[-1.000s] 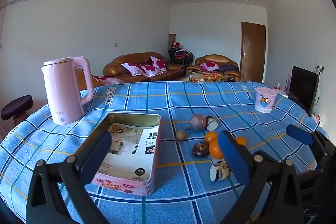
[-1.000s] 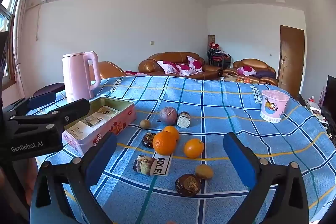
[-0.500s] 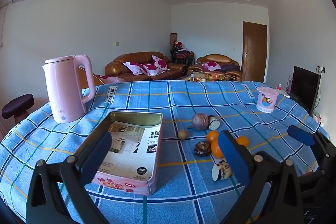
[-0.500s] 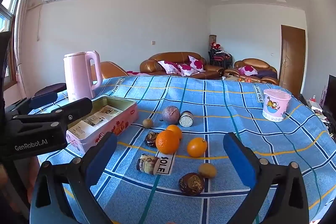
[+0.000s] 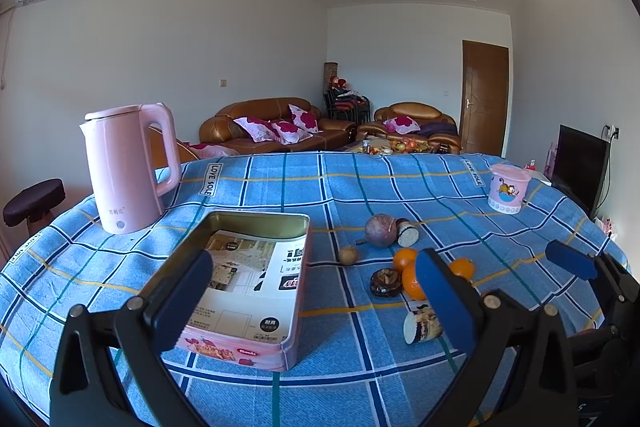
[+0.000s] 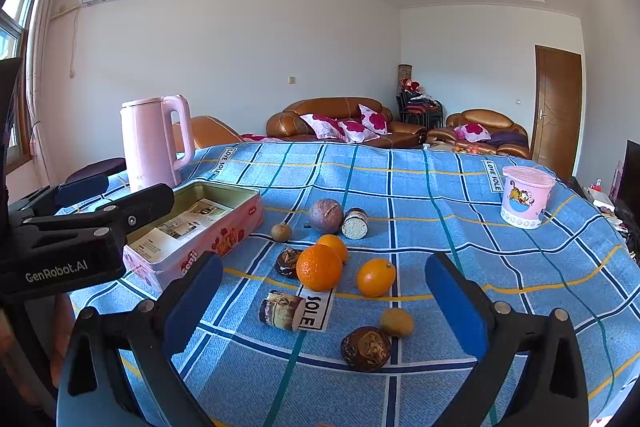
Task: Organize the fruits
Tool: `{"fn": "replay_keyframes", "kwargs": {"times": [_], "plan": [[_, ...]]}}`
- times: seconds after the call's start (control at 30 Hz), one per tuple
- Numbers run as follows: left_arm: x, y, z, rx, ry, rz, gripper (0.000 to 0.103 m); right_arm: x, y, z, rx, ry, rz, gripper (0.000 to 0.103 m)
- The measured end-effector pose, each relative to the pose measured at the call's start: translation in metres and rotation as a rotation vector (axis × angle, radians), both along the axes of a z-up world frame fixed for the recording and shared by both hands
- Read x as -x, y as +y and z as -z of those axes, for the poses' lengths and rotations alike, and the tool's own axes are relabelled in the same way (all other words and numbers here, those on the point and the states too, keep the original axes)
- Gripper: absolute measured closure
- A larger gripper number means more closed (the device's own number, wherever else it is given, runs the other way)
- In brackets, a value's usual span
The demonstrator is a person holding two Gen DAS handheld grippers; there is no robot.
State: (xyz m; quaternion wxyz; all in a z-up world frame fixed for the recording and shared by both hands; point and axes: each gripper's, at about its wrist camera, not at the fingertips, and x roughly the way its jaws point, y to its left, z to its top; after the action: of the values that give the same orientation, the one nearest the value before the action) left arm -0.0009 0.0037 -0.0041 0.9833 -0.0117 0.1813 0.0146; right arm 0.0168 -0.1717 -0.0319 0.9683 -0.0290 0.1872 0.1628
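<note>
Several fruits lie loose on the blue checked tablecloth: oranges, a purple round fruit, small brown fruits, dark wrinkled fruits and cut pieces. An open pink tin with paper inside stands left of them. My left gripper is open and empty, above the tin's near right corner. My right gripper is open and empty, just in front of the fruits. The oranges also show in the left wrist view.
A pink kettle stands at the table's back left. A small pink cup stands at the back right. The left gripper's body fills the left side of the right wrist view. Sofas stand beyond the table.
Both grippers have drifted slightly; the scene has shifted a little right and down in both views. Nothing was grasped or moved.
</note>
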Motion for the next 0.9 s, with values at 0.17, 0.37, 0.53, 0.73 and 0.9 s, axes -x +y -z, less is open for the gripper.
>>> {"fn": "replay_keyframes", "kwargs": {"times": [0.17, 0.37, 0.53, 0.73, 0.9], "plan": [[-0.0001, 0.0002, 0.0000, 0.003, -0.001, -0.003, 0.000, 0.0000, 0.0005, 0.0005, 0.001, 0.001, 0.000, 0.001], [-0.0004, 0.0006, 0.0000, 0.004, -0.001, -0.003, 0.000, -0.0005, 0.0011, 0.0017, 0.003, 0.004, 0.000, 0.001], [-0.0001, 0.0011, 0.0002, 0.004, -0.001, -0.004, 0.000, -0.0009, 0.0020, 0.0028, 0.004, 0.007, -0.002, 0.001], [-0.0003, 0.0012, 0.0005, 0.003, 0.000, -0.003, 0.000, -0.0014, 0.0037, 0.0038, 0.006, 0.010, -0.007, 0.001], [-0.0001, 0.0012, 0.0005, 0.004, -0.001, -0.004, 0.000, -0.0008, 0.0047, 0.0050, 0.009, 0.014, -0.011, 0.001]]}}
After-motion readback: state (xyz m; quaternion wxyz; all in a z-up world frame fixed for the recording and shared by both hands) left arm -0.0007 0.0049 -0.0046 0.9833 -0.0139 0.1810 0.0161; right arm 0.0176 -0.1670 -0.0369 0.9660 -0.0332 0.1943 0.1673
